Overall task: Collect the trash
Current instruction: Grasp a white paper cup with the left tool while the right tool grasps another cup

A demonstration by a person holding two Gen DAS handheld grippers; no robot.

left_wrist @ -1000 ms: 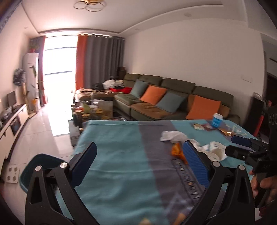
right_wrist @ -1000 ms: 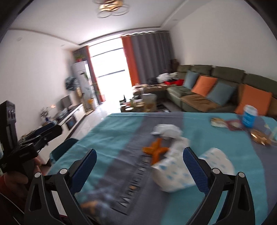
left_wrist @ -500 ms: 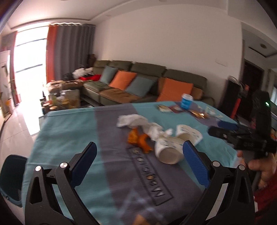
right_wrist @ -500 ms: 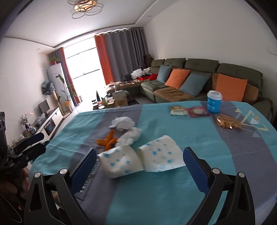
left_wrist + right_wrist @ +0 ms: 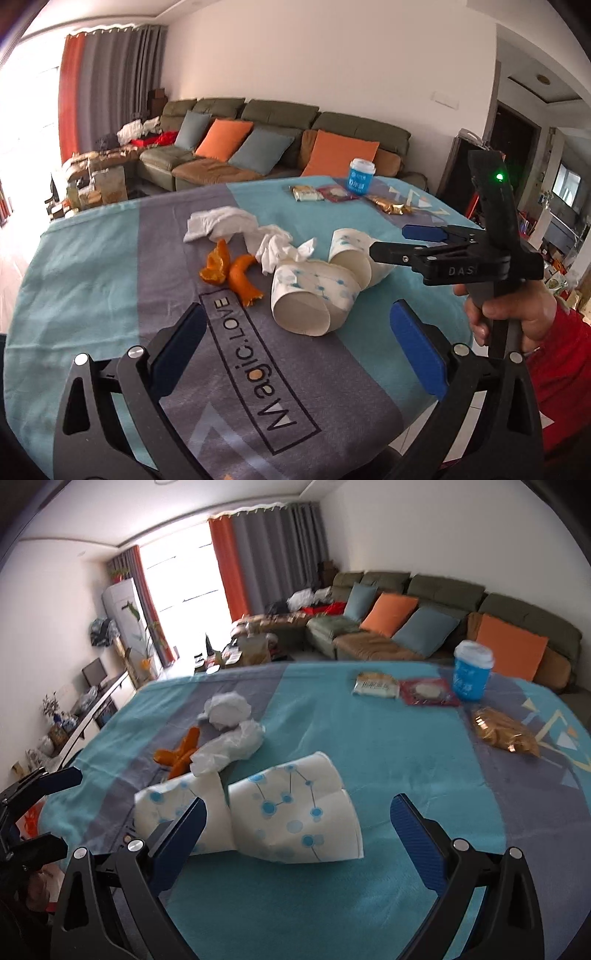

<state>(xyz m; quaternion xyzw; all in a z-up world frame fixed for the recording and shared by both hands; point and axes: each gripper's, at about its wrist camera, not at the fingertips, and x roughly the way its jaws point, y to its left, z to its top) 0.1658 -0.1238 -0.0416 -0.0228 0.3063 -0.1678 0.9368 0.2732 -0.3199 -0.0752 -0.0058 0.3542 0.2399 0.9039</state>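
Observation:
Two crushed white paper cups with blue dots lie on their sides mid-table, the nearer one [image 5: 310, 297] [image 5: 295, 812] beside the other [image 5: 354, 254] [image 5: 173, 805]. Crumpled white tissues [image 5: 273, 243] [image 5: 229, 746] and orange peel [image 5: 232, 271] [image 5: 181, 753] lie beside them. My left gripper [image 5: 295, 347] is open and empty, just short of the nearer cup. My right gripper [image 5: 295, 830] is open and empty, its jaws either side of a cup but apart from it; it shows in the left wrist view [image 5: 399, 243] by the far cup.
The table wears a teal and grey cloth [image 5: 110, 266]. At its far side stand a blue lidded cup [image 5: 360, 181] [image 5: 472, 675], snack packets [image 5: 306, 192] [image 5: 376, 685] and a gold wrapper [image 5: 391, 206] [image 5: 506, 731]. A green sofa [image 5: 280, 140] runs behind.
Both grippers have moved closer to the paper cups and tilted down toward the table. The left view swung right, bringing the trash to its centre. Both stay open.

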